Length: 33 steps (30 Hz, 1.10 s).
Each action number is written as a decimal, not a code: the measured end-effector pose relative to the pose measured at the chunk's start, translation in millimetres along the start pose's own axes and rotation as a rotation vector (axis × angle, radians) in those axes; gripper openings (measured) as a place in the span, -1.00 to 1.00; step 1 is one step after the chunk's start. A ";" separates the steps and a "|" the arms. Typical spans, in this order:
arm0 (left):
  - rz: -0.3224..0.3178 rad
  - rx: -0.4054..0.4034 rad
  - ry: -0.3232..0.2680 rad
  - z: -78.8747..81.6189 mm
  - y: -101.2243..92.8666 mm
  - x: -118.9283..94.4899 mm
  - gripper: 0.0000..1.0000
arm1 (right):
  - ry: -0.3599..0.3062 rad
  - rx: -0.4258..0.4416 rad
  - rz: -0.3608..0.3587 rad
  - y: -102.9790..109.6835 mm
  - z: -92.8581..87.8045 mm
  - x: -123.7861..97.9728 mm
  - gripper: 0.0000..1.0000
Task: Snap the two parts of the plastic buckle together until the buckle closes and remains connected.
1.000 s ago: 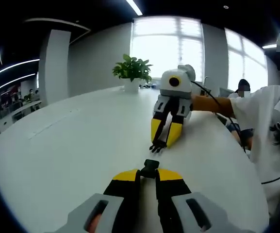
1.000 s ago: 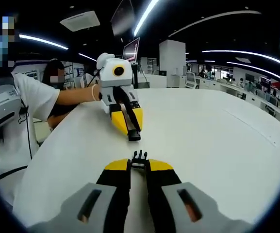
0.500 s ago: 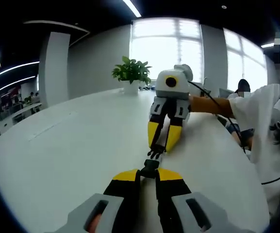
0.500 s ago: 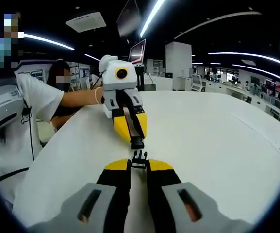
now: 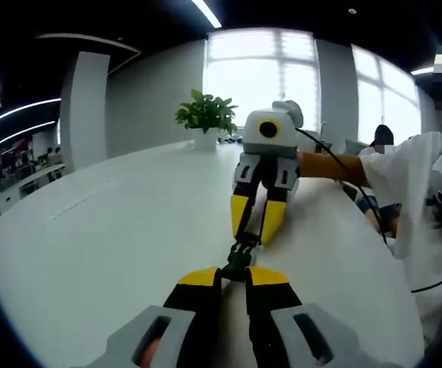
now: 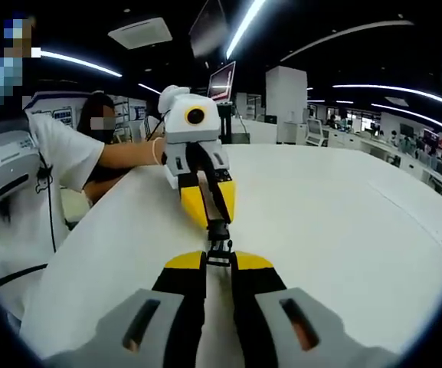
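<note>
Now left gripper (image 5: 234,273) pinches black plastic socket half (image 5: 238,264), right gripper (image 6: 219,260) pinches black pronged half (image 6: 219,248). Halves touch tip to tip above white round table (image 5: 113,222), long axis running gripper to gripper.

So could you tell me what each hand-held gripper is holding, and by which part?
Left hand-held gripper: black plastic socket half, pinched at its rear. Right hand-held gripper: black pronged half, by its base.

You have the two black plastic buckle halves meeting end to end just above the white table. The socket half (image 5: 237,268) sits pinched at its rear, and the pronged half (image 6: 219,251) touches its mouth; whether they've latched, you can't tell.
</note>
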<state>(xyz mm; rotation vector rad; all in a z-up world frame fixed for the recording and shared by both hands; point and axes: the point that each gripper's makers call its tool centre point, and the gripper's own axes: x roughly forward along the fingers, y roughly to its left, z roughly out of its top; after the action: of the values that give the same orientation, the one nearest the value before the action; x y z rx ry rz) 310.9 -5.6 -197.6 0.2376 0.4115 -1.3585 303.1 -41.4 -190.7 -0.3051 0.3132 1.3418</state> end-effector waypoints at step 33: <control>-0.030 0.008 0.040 -8.0 -10.1 4.8 -0.78 | 0.044 -0.080 0.123 16.1 -8.5 10.6 -0.77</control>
<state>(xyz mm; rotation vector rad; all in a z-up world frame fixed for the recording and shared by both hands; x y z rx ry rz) 300.5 -8.7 -206.1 0.2659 0.4445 -1.3863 289.1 -31.9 -203.3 -0.3877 0.3194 1.4728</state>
